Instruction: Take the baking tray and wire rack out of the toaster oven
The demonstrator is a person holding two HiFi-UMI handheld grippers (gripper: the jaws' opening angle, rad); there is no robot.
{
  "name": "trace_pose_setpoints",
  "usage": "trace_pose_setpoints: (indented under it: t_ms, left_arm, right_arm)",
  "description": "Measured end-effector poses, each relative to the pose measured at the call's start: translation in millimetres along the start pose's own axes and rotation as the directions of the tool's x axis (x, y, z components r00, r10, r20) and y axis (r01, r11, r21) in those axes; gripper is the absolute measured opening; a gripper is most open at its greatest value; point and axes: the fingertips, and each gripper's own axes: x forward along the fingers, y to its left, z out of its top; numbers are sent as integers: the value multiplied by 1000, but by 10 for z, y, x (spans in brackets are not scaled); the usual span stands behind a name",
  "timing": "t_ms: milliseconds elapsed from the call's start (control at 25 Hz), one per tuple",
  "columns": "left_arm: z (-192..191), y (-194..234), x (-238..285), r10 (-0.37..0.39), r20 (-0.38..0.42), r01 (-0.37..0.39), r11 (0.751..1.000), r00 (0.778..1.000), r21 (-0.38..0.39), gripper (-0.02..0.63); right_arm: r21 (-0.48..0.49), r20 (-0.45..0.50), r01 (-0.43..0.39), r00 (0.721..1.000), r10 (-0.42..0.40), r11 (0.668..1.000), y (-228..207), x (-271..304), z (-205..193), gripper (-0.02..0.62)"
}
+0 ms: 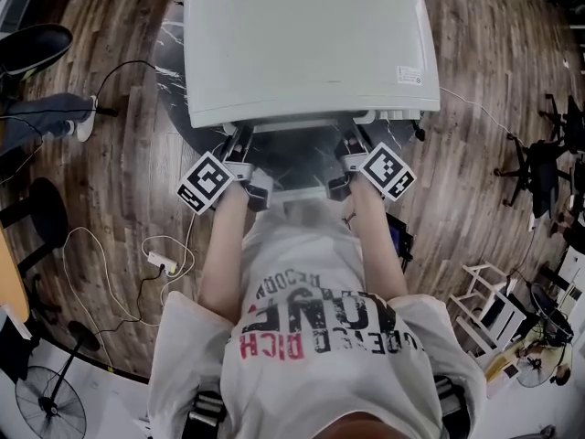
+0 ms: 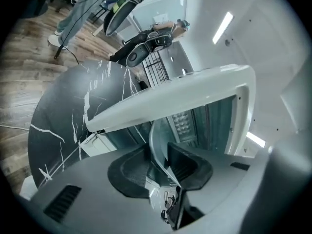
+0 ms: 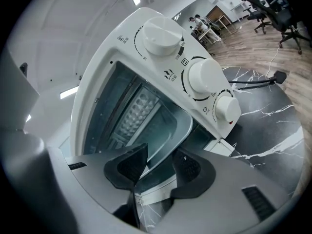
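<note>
The baking tray point(image 3: 165, 126) sits part-way out of the mouth of the toaster oven point(image 1: 302, 44), its rounded front rim reaching forward between both pairs of tongs. The left tongs point(image 2: 158, 150) stand at the tray's left front corner and the right tongs point(image 3: 163, 155) at its right front corner. That is probably so the tray can be drawn straight out level, one grip on each side, instead of tipping. Both pairs are partly open. Each has the thin rim running between its pads, but I see no firm pinch on either side, so I judge that neither has hold of it yet.

The wire rack I cannot make out; only a dimpled panel shows deep inside the oven, beyond the tongs.

Just below the right tongs lies what looks like the let-down door point(image 3: 156, 189), with the marbled table point(image 3: 263, 126) showing beneath it. It limits how low the tray can be carried on the way out. To the outer side of the right tongs, the three knobs point(image 3: 207, 79) stick out from the oven's face, close enough to catch a wide sweep. Farther off on that side a cable point(image 3: 253, 82) crosses the table, well apart from the tray's path.
</note>
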Motion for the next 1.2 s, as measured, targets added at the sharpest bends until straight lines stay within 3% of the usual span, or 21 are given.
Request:
trace_pose_setpoints:
  t_ms: [200,520,720,1200]
  left_arm:
    - [-75,6,-72,-22,-48,21,1000,999,-13,103]
    - [-153,40,-159,-31,-87,32,999,996,7,103]
    - [-213,19,-246,-51,-116,58,997,992,59,117]
    - [-379,-1,-511,-79,-156,90,994,985,59,117]
  right_arm:
    - [-14,-20,-1,1000,1,1000,-25,-39,-10,155]
    - [55,14,40,999,-41,998,-80,-155,-92,130]
    - [63,36,33,999,-36,997,-78,-286,-140,129]
    - [88,59,25,998,-30,996,-76,-600,-274,129]
